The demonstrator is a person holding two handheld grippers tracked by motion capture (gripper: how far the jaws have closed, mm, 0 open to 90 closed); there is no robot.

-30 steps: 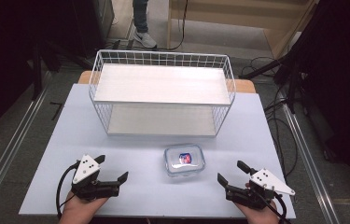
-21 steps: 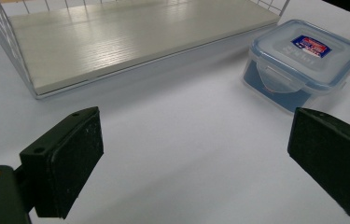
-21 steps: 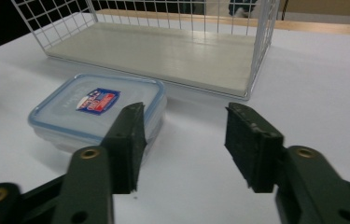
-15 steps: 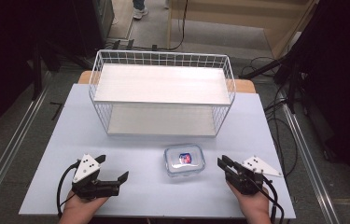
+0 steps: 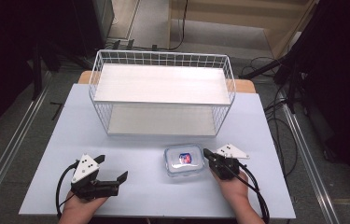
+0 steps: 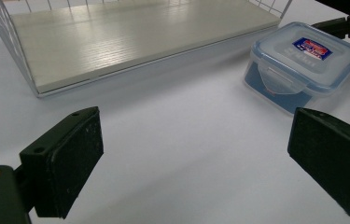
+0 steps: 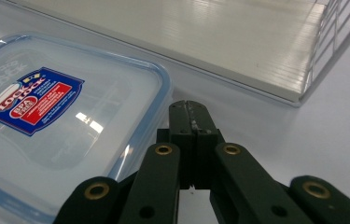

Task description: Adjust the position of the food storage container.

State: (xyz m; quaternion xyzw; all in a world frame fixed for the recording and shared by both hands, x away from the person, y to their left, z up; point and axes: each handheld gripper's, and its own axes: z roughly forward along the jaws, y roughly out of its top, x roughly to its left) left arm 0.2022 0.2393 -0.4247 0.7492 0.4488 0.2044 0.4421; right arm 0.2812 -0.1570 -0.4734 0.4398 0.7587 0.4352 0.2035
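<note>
1. Small clear plastic food container with blue-rimmed snap lid and red-blue label [image 5: 184, 161] sits flat on the pale blue-white table top [image 5: 163, 196], near-centre, slightly right, lid on.
2. It is just near of the white wire two-tier rack with pale board shelves [image 5: 161, 95], apart from it; a strip of bare table lies between.
3. Right gripper [image 5: 208, 155]: jaws pressed together, nothing between them. In the right gripper view the closed tip [image 7: 192, 112] sits just beside the container's [image 7: 60, 126] right edge, at lid height; whether it touches, I cannot tell.
4. Left gripper [image 5: 112, 175]: jaws wide apart, empty, low over the table near-left, well apart from the container.
5. In the left gripper view both black pads [image 6: 77, 156] frame bare table; the container [image 6: 303, 63] lies far-right of them, lower rack shelf [image 6: 130, 35] beyond.
6. Both rack shelves bare.
</note>
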